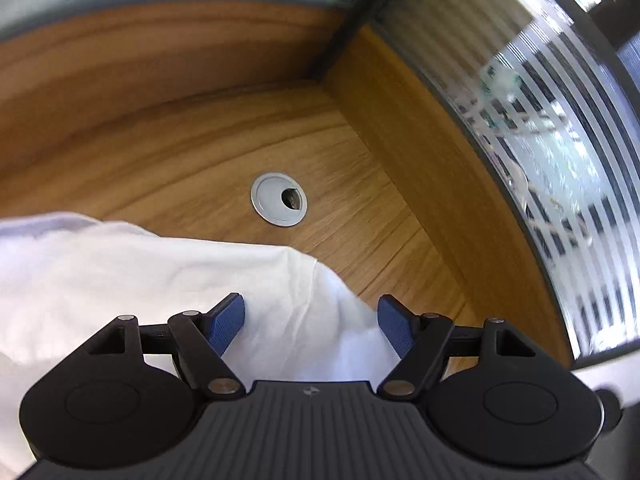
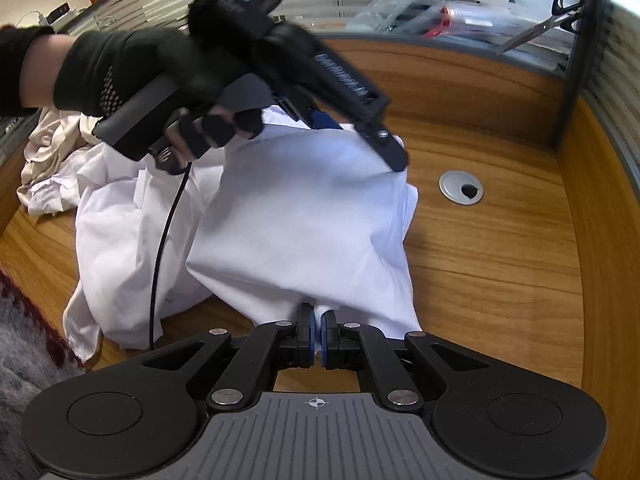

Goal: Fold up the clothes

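On the wooden desk, the right tool pinches the white garment; the left tool gapes empty.

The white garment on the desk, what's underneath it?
Wooden desk shows around the white garment; a beige cloth sits beside its far-left edge. Anything beneath the garment is covered.

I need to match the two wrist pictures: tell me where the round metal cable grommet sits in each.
Left wrist view: cable grommet at centre, on the desk just beyond the white garment.
Right wrist view: grommet right of centre, right of the garment.
Shared landmark: the desk's wooden back corner.
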### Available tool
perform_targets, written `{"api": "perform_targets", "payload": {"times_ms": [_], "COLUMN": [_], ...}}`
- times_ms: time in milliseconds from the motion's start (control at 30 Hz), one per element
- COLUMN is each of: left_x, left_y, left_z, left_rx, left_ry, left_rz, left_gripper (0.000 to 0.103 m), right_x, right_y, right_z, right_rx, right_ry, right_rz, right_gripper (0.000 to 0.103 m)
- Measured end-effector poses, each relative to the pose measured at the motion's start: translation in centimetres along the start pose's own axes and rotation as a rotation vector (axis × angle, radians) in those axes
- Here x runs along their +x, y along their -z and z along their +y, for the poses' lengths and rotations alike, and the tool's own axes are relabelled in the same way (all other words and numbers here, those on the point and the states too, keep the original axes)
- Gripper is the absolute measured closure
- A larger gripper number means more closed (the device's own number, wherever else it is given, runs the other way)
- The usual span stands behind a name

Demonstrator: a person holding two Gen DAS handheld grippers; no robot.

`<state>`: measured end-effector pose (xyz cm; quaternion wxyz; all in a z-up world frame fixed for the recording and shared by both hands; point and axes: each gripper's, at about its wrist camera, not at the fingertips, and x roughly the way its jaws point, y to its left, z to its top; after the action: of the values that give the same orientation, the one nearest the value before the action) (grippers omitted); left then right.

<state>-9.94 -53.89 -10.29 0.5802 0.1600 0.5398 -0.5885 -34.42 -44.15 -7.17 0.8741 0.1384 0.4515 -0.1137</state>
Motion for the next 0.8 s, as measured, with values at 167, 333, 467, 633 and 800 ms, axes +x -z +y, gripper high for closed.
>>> {"api": "perform_targets", "payload": {"times_ms": [167,333,467,633,800], "left_x": [0.8,-0.9,-3.2,-6.6,-8.7], "left_y": [-0.2,0.0,-0.5,-0.4,1.5], "left_z": [-0.7,-0.2,2.4,8.2,10.2], "left_rx": [0.038,0.019,-0.053,-0.222,-0.259], "left_ry": [-0.078,-0.199,-0.353,-0.470,-0.481], "left_rz": [0.012,-0.099,-0.194,-0.245,-0.249], "left_gripper": [0.095,0.101,0.102,0.102,0.102], "right_x": [0.3,-0.1,-1.8,-4.6,-5.3], "right_y": [0.3,0.0,-0.8,-2.2,-4.0], "right_z": [-0.1,-0.5,-0.7,-0.6,1.0], "right_rx": [0.007,0.029,0.054,0.070,0.008], "right_ry": [0.004,0.016,0.023,0.030,-0.010], "right_rz": [0.005,-0.036,-0.138,-0.255,-0.294], "right_gripper": [0.098,0.098,0.099,0.099,0.099]}}
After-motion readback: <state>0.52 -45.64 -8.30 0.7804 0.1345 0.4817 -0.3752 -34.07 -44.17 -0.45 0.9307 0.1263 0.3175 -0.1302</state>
